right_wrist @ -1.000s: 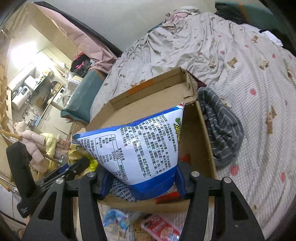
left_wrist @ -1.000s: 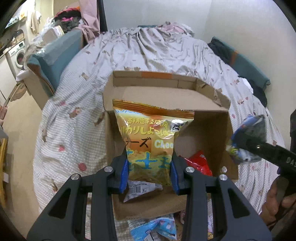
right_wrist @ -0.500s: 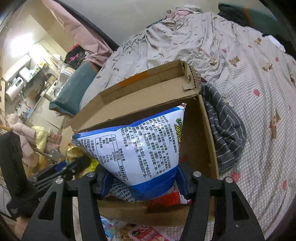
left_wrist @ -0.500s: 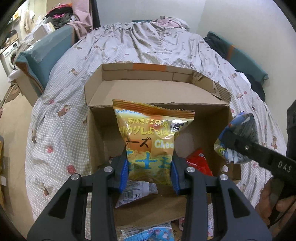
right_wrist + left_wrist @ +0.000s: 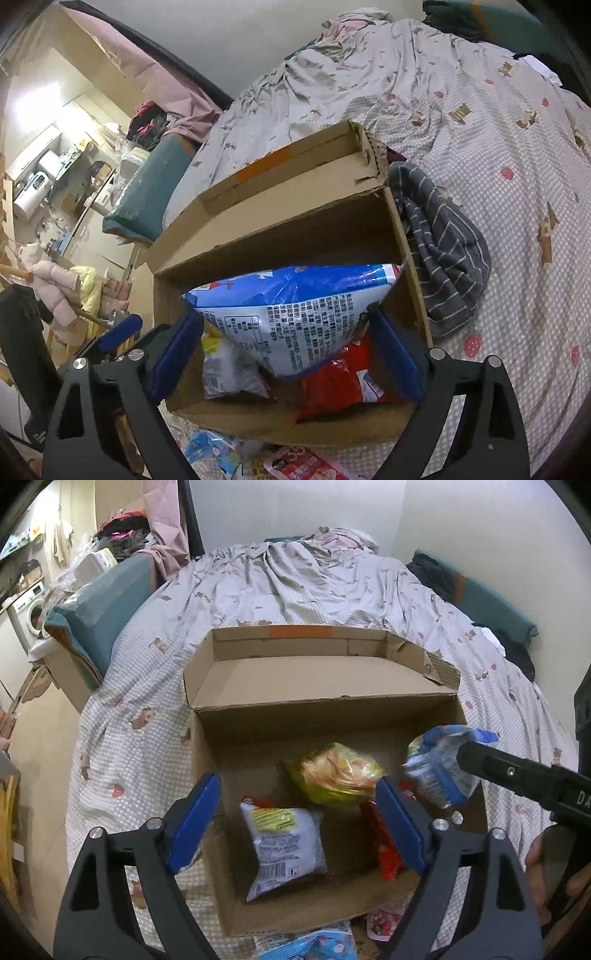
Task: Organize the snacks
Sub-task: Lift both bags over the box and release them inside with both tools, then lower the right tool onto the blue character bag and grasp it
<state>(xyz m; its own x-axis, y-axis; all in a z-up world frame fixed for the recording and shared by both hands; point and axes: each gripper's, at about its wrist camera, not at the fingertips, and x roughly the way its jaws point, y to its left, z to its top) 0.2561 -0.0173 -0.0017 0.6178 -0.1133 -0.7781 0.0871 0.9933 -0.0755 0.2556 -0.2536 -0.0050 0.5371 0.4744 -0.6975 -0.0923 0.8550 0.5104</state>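
An open cardboard box (image 5: 321, 705) (image 5: 280, 225) lies on the bed. My left gripper (image 5: 299, 819) hangs over it, its jaws opening and nothing between them. The yellow cheese snack bag (image 5: 336, 775) lies loose inside the box, behind a white-and-blue packet (image 5: 284, 845) (image 5: 229, 373) and a red packet (image 5: 384, 842) (image 5: 340, 380). My right gripper (image 5: 288, 354) is over the box's right side with its jaws opening. The blue-and-white bag (image 5: 295, 314) (image 5: 439, 768) sags tipped between them, and the pads stand off its lower part.
The box sits on a checked duvet (image 5: 295, 583). A grey striped cloth (image 5: 443, 251) lies against its right wall. Loose snack packets (image 5: 325, 941) (image 5: 303, 465) lie in front of it. A teal cushion (image 5: 99, 602) is at the bed's left edge. A hand (image 5: 554, 867) holds the right gripper.
Both grippers have opened wide. The yellow bag has left my left gripper and dropped into the box. The blue-and-white bag has tipped forward and sunk between the right jaws.
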